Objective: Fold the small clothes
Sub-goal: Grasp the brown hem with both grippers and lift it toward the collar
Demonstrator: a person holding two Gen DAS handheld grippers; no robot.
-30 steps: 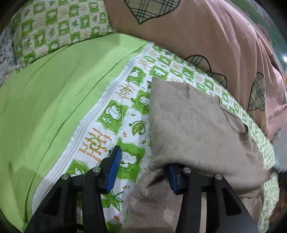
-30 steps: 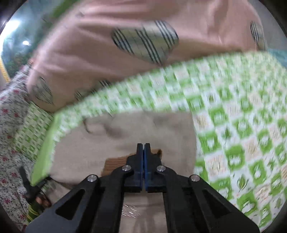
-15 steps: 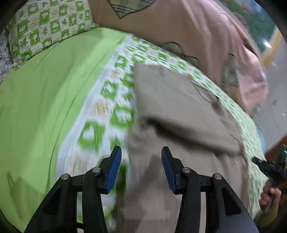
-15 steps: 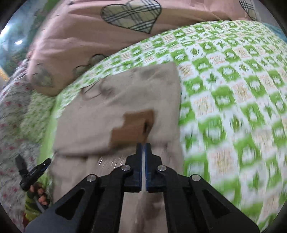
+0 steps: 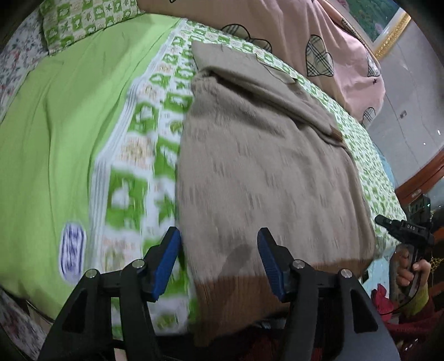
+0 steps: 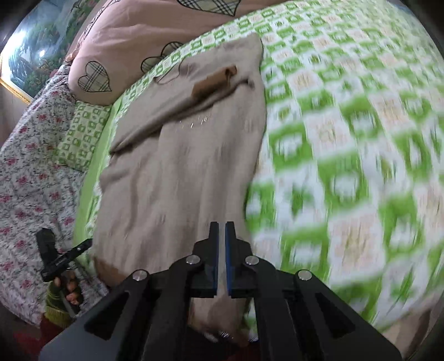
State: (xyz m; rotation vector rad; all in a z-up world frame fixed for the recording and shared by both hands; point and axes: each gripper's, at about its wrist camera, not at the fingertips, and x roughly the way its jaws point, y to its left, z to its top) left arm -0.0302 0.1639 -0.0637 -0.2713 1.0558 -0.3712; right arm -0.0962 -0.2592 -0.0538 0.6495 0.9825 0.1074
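A beige fuzzy sweater (image 5: 263, 166) lies flat on the green-and-white checked bedspread (image 5: 155, 138), its sleeves folded across the far part and its brown ribbed hem (image 5: 236, 294) hanging over the near bed edge. My left gripper (image 5: 217, 263) is open and empty above the hem's left side. In the right wrist view the sweater (image 6: 177, 172) stretches away, a brown cuff (image 6: 213, 80) on top. My right gripper (image 6: 221, 258) has its pads almost together, a thin gap between them, nothing held, above the sweater's near right edge.
A pink duvet with plaid hearts (image 5: 305, 33) lies along the far side. A plain green sheet (image 5: 55, 125) and checked pillow (image 5: 83, 22) are at left. The other gripper shows in each view, my right gripper (image 5: 402, 230) and my left gripper (image 6: 61, 258).
Both grippers have pulled back toward the near bed edge, off the folded sleeves. The left gripper stayed open; the right stayed nearly closed and empty. The sweater now shows full length.
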